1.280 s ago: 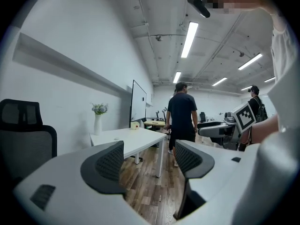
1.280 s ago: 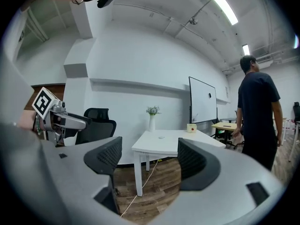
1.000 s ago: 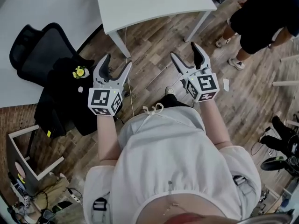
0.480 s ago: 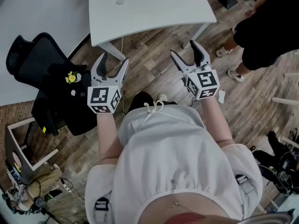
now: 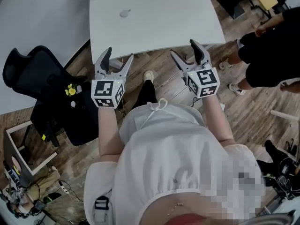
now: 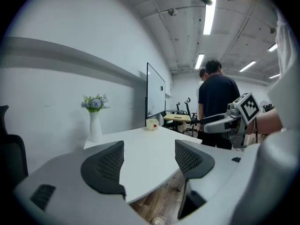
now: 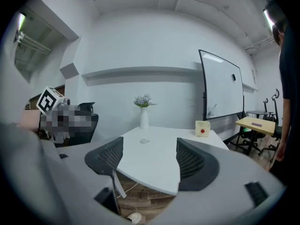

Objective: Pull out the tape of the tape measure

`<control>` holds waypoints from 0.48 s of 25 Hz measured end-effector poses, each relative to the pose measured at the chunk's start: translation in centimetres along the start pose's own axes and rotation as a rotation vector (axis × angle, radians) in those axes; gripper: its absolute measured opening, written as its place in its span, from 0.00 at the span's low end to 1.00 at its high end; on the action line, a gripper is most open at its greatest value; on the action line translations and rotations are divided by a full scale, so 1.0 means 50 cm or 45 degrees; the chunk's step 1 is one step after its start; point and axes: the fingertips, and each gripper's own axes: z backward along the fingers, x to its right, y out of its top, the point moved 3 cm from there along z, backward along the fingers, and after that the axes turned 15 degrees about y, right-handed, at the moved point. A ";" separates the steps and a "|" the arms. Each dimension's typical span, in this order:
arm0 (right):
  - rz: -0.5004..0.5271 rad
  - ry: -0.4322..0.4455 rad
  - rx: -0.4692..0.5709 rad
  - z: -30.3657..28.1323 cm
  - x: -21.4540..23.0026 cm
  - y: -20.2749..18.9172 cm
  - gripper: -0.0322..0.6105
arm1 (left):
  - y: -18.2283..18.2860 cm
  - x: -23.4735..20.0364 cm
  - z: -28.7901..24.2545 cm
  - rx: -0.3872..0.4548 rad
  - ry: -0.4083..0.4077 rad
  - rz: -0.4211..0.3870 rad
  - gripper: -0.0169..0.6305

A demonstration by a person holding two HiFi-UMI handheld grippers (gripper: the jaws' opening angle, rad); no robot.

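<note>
White tabletop (image 5: 154,18) fills more of the upper centre of the head view than it did a second ago. The person has stepped up to it, and both grippers have come from over bare floor to its near edge. Finding: approach under way; nothing grasped, no tape drawn.

Left gripper (image 5: 118,55), left of centre, points forward at that edge. Its fingers are wide apart, and only tabletop and floor show between them. Right gripper (image 5: 183,48), right of centre, matches it: fingers wide, nothing held.

Tape measure: not positively identified. The best candidate is the cream block (image 7: 202,128) with a red spot, right of centre in the right gripper view, on the far part of the tabletop (a small grey disc (image 5: 124,13) nearer the middle is the alternative). Both lie well apart from either gripper. A vase of flowers (image 6: 95,125) stands towards the far side.

Forearms reach straight ahead from the torso, roughly parallel, with the marker cubes facing up.
</note>
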 end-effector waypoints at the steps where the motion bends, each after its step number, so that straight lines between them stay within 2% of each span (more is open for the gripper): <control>1: 0.002 -0.001 -0.005 -0.025 0.020 0.009 0.60 | 0.006 -0.009 -0.033 -0.006 -0.005 -0.005 0.55; 6: 0.013 0.018 -0.050 -0.154 0.109 0.053 0.59 | 0.022 -0.061 -0.194 -0.069 -0.035 -0.017 0.55; 9: 0.019 0.027 -0.081 -0.231 0.154 0.068 0.59 | 0.007 -0.096 -0.284 -0.141 -0.045 -0.045 0.55; 12: 0.019 0.043 -0.132 -0.300 0.194 0.067 0.59 | -0.014 -0.120 -0.368 -0.212 -0.072 -0.028 0.55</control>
